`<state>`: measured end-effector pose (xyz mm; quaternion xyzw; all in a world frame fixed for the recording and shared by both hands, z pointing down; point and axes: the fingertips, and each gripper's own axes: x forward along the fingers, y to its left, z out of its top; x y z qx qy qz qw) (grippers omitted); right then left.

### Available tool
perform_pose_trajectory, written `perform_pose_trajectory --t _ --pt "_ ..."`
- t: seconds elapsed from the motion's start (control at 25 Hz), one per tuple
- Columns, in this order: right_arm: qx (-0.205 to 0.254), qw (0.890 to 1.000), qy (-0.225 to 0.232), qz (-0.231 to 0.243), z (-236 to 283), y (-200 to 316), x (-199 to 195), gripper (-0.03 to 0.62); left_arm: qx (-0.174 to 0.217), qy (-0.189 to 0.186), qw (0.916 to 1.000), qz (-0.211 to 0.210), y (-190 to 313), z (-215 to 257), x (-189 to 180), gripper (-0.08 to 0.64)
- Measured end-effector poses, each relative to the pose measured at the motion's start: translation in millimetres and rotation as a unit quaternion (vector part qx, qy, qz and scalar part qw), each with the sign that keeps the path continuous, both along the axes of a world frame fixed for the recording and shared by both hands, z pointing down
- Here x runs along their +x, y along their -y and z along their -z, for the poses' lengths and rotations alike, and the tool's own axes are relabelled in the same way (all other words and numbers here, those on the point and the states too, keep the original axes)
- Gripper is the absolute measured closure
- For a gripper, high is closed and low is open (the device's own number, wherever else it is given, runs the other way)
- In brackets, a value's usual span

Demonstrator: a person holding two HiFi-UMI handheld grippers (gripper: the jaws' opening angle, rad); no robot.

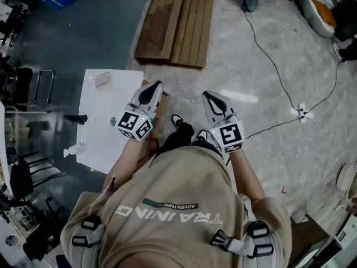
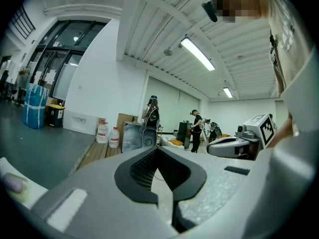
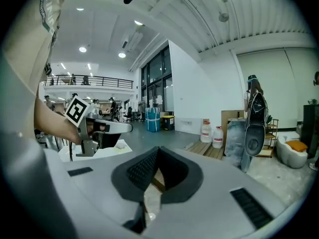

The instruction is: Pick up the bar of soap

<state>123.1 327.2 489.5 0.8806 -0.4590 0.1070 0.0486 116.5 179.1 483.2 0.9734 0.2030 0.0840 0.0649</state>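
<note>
The bar of soap [image 1: 103, 80], pale and small, lies near the far end of a white table [image 1: 106, 133] at the left of the head view. In the left gripper view, the soap [image 2: 12, 184] shows at the lower left edge. My left gripper [image 1: 157, 86] hovers over the table's right edge, to the right of the soap and apart from it; its jaws are shut and empty [image 2: 158, 151]. My right gripper [image 1: 207, 95] is held over the floor further right, also shut with nothing in it [image 3: 158, 151]. Both point away from my body.
On the table lie a black handle-like object [image 1: 75, 118] and a white pump bottle [image 1: 72, 149]. A wooden pallet [image 1: 178, 21] lies on the floor ahead. A cable [image 1: 273, 66] runs to a power strip [image 1: 303, 113] at right. Chairs and gear crowd the left edge.
</note>
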Motion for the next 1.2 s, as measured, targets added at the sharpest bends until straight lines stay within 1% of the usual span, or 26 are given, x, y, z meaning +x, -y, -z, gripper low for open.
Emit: perform_pose_trajectory --t 0.16,0.28,0.4,0.56,0.72,0.84,0.88,0.96,1.0,1.08,1.2 --pt "-0.007 1.0 -0.002 0.003 17.4 19.2 32.1 0.588 -0.022 -0.011 0.9997 0.008 17.9 -2.1 27.2 0.568" --pt "-0.022 0.999 -0.019 0.021 28.0 51.4 51.6 0.588 -0.027 -0.018 0.9994 0.01 41.6 -4.5 44.3 0.569" --pt "-0.028 0.999 -0.02 0.032 28.3 83.2 64.9 0.588 -0.041 -0.015 0.9989 0.019 66.1 -14.1 52.5 0.568" --pt "-0.034 0.998 -0.019 0.053 26.0 120.9 77.0 0.588 -0.033 -0.019 0.9987 0.034 98.7 -20.4 57.1 0.568" --pt "-0.046 0.995 -0.005 0.091 23.7 147.9 83.0 0.588 -0.044 -0.012 0.9966 0.068 119.7 -21.5 50.8 0.568" --pt "-0.05 0.991 -0.003 0.125 20.0 177.8 86.6 0.588 -0.044 -0.012 0.9945 0.094 138.3 -26.5 42.9 0.568" --pt "-0.046 0.99 0.005 0.133 18.0 187.9 88.0 0.588 -0.044 -0.009 0.9938 0.102 144.5 -30.0 41.4 0.568" --pt "-0.029 0.988 0.035 0.151 14.6 205.2 89.6 0.588 -0.046 -0.002 0.9918 0.119 154.5 -35.4 37.2 0.568" --pt "-0.023 0.985 0.049 0.161 13.1 212.8 90.2 0.588 -0.047 0.001 0.9904 0.13 159.0 -36.3 34.0 0.568" --pt "-0.021 0.98 0.06 0.186 11.1 229.8 93.3 0.588 -0.047 0.002 0.9867 0.156 171.1 -34.9 28.1 0.569" --pt "-0.026 0.971 0.05 0.231 10.6 261.6 100.6 0.588 -0.043 0.006 0.9771 0.208 200.1 -34.8 21.2 0.568"
